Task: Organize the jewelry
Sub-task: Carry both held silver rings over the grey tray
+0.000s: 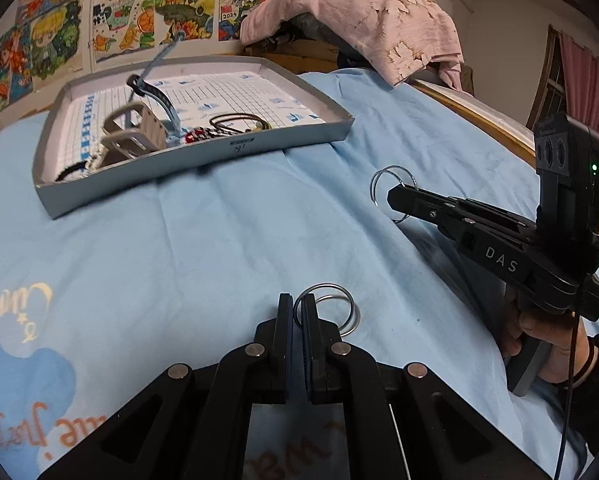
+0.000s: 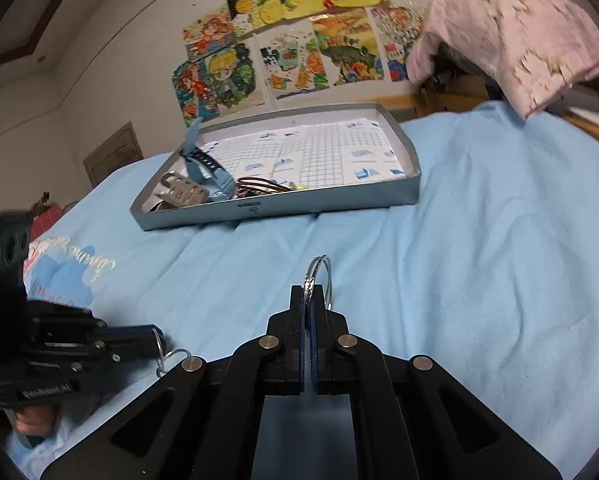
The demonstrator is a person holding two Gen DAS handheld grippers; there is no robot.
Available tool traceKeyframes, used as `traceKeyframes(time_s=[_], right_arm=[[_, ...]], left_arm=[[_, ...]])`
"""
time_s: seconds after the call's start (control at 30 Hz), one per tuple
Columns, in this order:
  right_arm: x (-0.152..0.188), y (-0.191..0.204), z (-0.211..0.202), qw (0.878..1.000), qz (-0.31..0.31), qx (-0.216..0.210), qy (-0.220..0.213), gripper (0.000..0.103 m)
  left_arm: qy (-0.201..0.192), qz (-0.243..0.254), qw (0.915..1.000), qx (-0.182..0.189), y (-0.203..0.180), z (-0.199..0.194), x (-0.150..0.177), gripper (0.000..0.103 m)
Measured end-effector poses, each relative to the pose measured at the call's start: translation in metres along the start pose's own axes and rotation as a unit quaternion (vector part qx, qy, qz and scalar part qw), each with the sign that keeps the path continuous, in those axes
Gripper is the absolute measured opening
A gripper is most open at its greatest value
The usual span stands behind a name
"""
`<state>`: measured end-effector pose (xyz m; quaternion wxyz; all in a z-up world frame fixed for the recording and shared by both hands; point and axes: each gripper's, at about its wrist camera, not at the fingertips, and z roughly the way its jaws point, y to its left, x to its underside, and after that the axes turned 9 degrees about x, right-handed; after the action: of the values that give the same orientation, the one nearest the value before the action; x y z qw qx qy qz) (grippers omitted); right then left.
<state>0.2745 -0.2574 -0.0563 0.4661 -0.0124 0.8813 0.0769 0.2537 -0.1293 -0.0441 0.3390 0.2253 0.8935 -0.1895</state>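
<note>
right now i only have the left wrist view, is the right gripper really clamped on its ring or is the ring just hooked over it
Observer: Clamped. The right wrist view looks straight along the right gripper: it is shut, with the ring standing edge-on between its pads.
Operator: and my own load, is it clear below
Observer: Seen side on from there, the left gripper has its rings hanging off the tip, low over the sheet. I cannot tell if they touch it.
</note>
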Motion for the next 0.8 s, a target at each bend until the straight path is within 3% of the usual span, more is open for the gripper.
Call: traceKeyframes(time_s=[0.23,0.4,0.57,0.8], right_arm=[[-0.009,0.002,-0.012,1.000,-0.018,0.000,-0.011,0.002],[-0.029,0.014,-0.010,0.998,-0.061,-0.016,-0.003,0.002],[-0.049,0.037,-0.002,0.995,-0.095,-0.026,-0.008,0.002],[-0.095,0.066,0.025,0.995,-0.085,-0.046,-0.024,0.002]], left_arm=[[-0.011,-0.004,0.9999,-0.010,0.015,-0.024,-0.008,0.005],[-0.042,-0.035,0.9984,-0.016,0.042,-0.051,-0.030,0.005],[-0.073,-0.051,0.9943,-0.059,0.073,-0.071,-0.062,0.005],[-0.087,-0.071,0.9886,-0.100,0.114,-0.063,-0.100,0.005]])
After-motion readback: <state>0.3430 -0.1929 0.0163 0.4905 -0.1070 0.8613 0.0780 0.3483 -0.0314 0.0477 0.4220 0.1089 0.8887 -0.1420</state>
